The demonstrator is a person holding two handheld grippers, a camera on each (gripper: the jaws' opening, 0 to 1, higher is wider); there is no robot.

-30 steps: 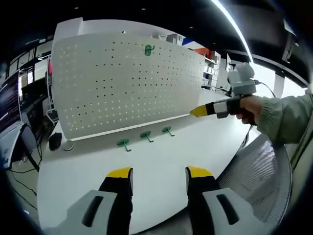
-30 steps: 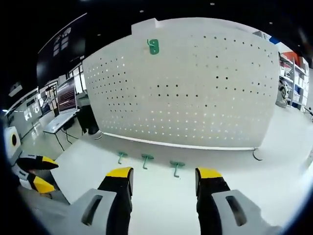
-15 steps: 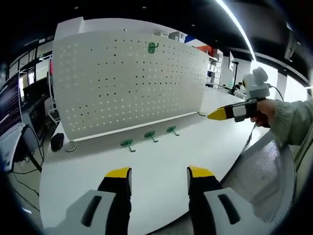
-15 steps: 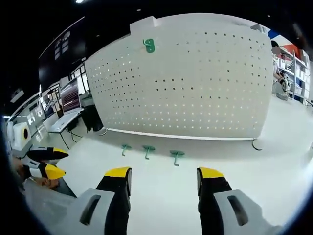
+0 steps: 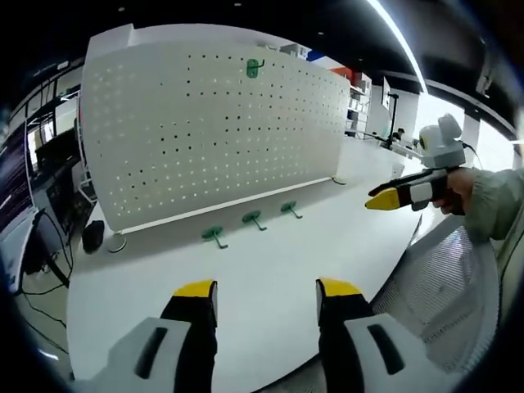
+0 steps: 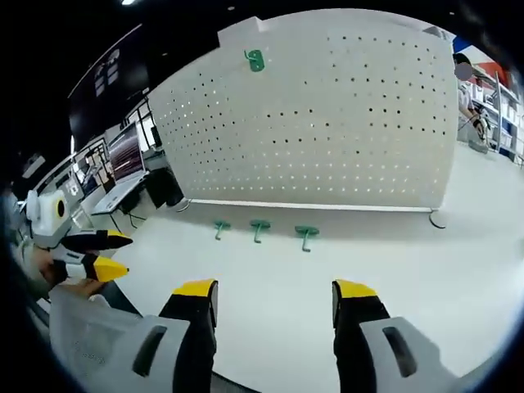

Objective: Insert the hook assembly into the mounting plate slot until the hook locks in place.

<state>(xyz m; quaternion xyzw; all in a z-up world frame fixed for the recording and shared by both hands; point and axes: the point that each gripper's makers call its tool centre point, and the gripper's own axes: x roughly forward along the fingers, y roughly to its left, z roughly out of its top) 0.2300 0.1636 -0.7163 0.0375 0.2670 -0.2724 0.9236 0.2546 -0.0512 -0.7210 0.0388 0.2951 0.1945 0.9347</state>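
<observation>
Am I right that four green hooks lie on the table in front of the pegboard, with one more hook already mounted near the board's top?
Not quite: three green hooks lie on the table in front of the pegboard, not four, as the right gripper view shows. The rest holds: one more hook is mounted near the board's top.

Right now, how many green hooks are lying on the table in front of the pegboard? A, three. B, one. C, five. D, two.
A: three green hooks lie in a row on the table below the pegboard; a fourth is already hung up high.
</observation>
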